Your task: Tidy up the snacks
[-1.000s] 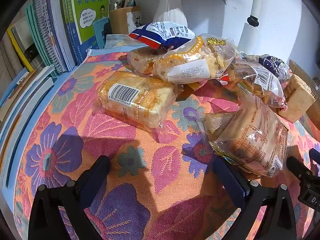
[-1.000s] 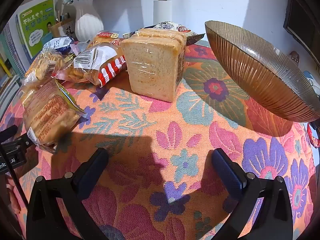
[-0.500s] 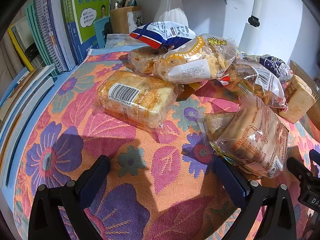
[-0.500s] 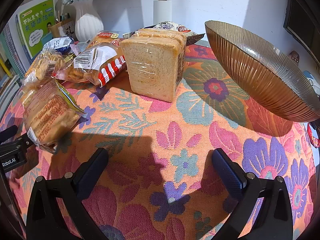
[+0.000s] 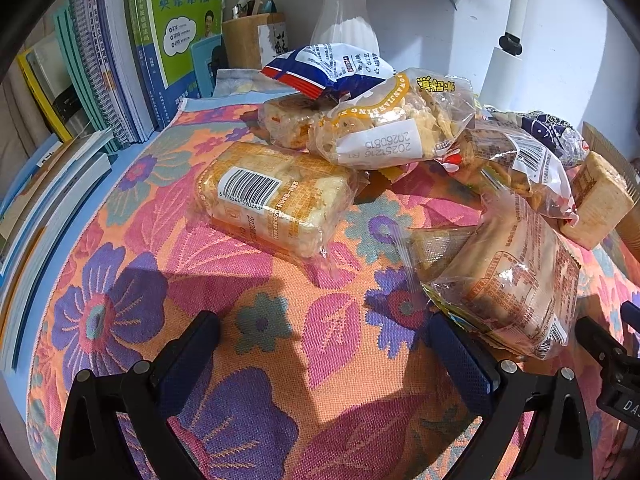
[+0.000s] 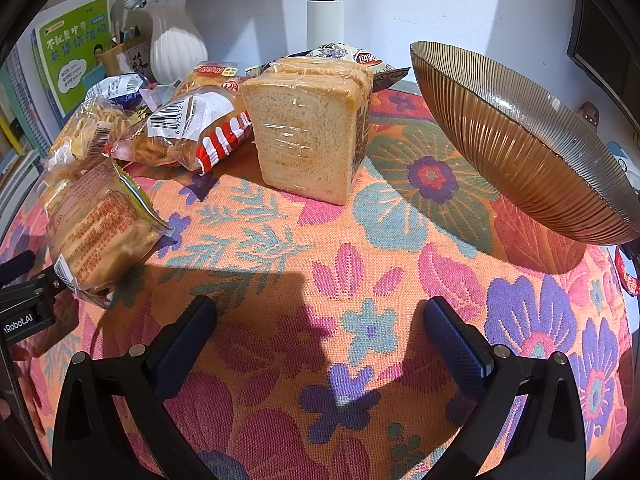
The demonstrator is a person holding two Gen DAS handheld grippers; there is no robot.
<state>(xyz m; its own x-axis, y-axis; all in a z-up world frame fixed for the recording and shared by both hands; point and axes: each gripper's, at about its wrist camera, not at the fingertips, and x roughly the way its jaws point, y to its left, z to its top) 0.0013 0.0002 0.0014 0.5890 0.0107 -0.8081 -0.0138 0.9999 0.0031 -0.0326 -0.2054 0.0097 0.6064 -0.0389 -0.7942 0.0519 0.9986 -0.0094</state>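
**Both grippers empty, first snack not yet picked**

I judge sorting has not started: my left gripper [image 5: 320,354] and right gripper [image 6: 320,338] both hover with fingers spread wide, holding nothing. The snacks lie heaped on the floral cloth [image 6: 360,280]; the ribbed bowl [image 6: 520,140], one only, stands empty at right. I count about eight packets, some overlapping. Nearest my left is the orange-printed packet [image 5: 516,280]; the wrapped bread loaf [image 6: 308,136] faces my right. Next I must centre one packet between the fingers.

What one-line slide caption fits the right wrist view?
Open right tongs hover over a floral tablecloth, facing a wrapped bread loaf, snack bags and a ribbed amber bowl.
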